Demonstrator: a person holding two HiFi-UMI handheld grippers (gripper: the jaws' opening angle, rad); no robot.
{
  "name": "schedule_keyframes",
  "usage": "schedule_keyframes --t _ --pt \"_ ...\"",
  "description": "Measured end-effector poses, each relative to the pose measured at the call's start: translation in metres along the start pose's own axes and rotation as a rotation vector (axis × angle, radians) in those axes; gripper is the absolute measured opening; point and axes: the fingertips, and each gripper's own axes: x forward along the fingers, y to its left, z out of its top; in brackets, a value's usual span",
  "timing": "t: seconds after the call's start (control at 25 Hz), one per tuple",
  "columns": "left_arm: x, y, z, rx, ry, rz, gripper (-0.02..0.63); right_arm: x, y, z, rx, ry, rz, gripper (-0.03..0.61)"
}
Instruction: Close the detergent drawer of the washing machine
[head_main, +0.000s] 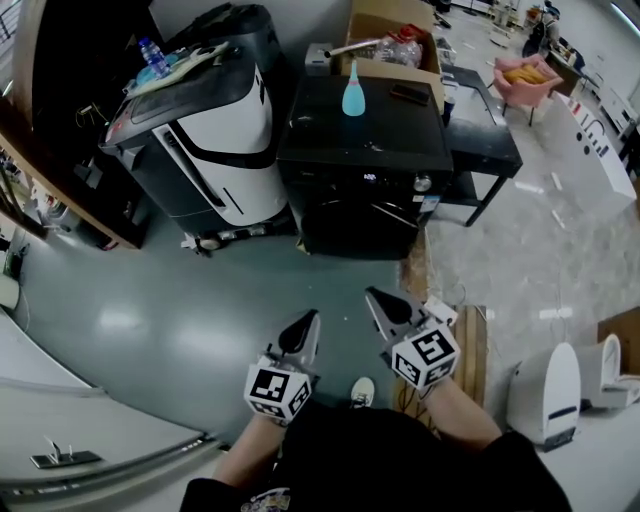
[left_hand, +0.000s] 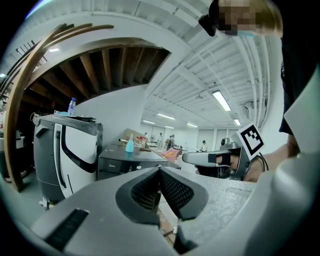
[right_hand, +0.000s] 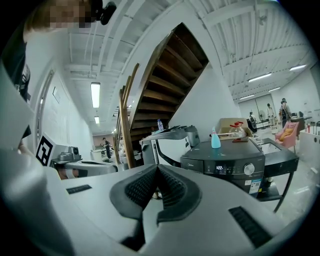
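Wide grey floor (head_main: 150, 310) — washing machine (head_main: 360, 205) front edge well ahead.

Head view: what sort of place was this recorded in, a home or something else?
Probably a big open workshop or test hall, not a home. The washing machine stands free on open floor, a wooden staircase rises nearby, and long strip lights line a high ceiling.
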Motion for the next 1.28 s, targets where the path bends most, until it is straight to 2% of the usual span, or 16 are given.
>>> schedule_keyframes --t 1.28 --pt "-0.005 -0.029 -0.003 0.040 0.012 -0.002 0.003 -0.030 -0.001 -0.005 0.018 -0.016 -0.012 -0.002"
